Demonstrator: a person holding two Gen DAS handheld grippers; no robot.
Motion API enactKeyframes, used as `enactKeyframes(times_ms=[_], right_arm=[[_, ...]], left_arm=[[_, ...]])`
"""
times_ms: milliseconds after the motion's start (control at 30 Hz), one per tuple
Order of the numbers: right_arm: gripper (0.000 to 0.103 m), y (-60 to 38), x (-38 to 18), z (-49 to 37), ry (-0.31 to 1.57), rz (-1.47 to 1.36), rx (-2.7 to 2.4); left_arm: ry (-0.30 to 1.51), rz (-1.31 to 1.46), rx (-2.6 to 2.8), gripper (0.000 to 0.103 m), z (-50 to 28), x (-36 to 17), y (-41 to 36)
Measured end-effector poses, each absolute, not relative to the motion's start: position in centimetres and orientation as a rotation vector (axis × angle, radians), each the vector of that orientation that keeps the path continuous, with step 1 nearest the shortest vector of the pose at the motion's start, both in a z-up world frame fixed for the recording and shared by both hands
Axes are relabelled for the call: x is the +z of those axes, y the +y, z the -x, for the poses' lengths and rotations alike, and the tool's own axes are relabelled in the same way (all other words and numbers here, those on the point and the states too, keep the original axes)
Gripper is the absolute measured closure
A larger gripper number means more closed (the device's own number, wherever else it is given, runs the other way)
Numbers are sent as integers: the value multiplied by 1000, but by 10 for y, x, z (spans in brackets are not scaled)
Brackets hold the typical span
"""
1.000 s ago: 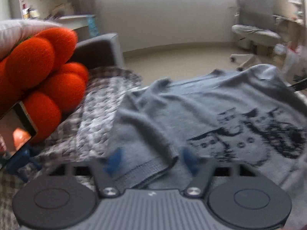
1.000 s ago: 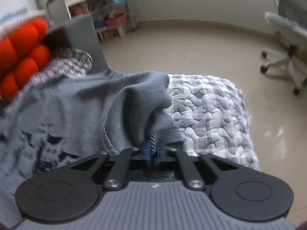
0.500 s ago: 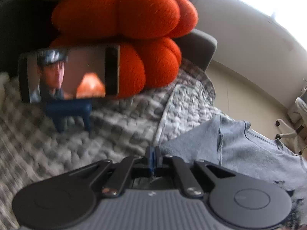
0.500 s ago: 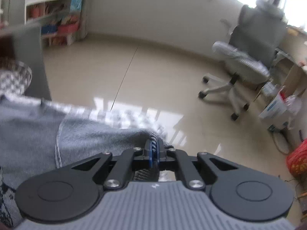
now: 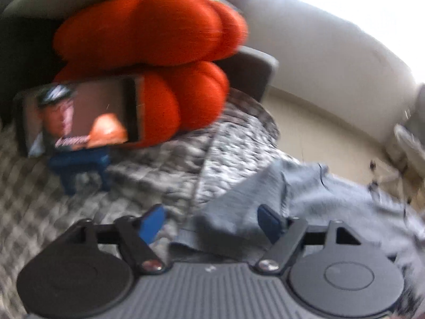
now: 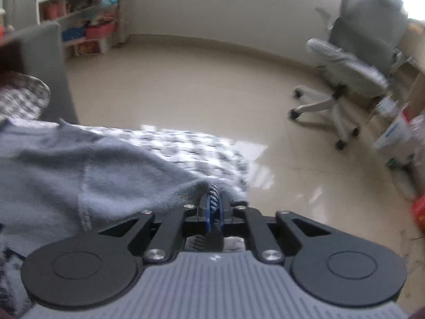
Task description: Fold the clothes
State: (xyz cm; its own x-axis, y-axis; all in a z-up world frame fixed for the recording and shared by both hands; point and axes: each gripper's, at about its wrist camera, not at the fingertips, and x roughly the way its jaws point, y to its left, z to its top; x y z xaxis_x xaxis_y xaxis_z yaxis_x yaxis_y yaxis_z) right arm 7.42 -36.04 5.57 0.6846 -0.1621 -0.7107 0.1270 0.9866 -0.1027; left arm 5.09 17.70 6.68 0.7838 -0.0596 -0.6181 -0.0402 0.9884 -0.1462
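A grey sweatshirt [image 5: 332, 199] with a dark print lies spread on a quilted cover [image 5: 164, 164]. In the left wrist view my left gripper [image 5: 212, 223] stands open, its blue pads apart, with the ribbed sleeve end [image 5: 225, 228] lying loose between them. In the right wrist view the grey sweatshirt [image 6: 106, 175] stretches off to the left, and my right gripper [image 6: 213, 210] is shut on its ribbed cuff [image 6: 214, 195] at the quilt's edge [image 6: 212, 148].
An orange pumpkin-shaped cushion [image 5: 159, 61] sits behind a phone [image 5: 77, 117] on a blue stand [image 5: 79, 167]. A grey sofa arm [image 6: 42, 61], a shelf unit [image 6: 79, 21], a swivel chair [image 6: 353, 61] and boxes [image 6: 398, 133] ring the tiled floor [image 6: 186, 87].
My left gripper, shut on the sleeve end half a second ago, has opened and let it go. The right gripper has kept its hold on the cuff and drawn it outward.
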Motion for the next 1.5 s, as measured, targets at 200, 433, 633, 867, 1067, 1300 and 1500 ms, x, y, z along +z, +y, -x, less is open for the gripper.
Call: enactKeyframes(times_ms=[200,433,633,867,1067,1300,1500], right_arm=[[37,-350,72,-89,731,69,-56],[37,-294,53,-130,760,253,86],[99,-274,30,-147,796,275,121],[103,-268,38,-146,751,329,55],[103,-270,48,-144,684,372,-1],[103,-268,51,-148,628,427,-66],[103,-287,40,-151,688,374,-49]], left_arm=[[661,2,-25,26,-70,69,149],[732,-21,-18,98,-87,64,144],[701,-57,-114,33,-76,72,126],[779,-102,-66,100,-96,58,127],[718,-41,7,101,-112,84,157],[719,-37,62,101,-141,91,164],[800,-77,65,100,-138,57,162]])
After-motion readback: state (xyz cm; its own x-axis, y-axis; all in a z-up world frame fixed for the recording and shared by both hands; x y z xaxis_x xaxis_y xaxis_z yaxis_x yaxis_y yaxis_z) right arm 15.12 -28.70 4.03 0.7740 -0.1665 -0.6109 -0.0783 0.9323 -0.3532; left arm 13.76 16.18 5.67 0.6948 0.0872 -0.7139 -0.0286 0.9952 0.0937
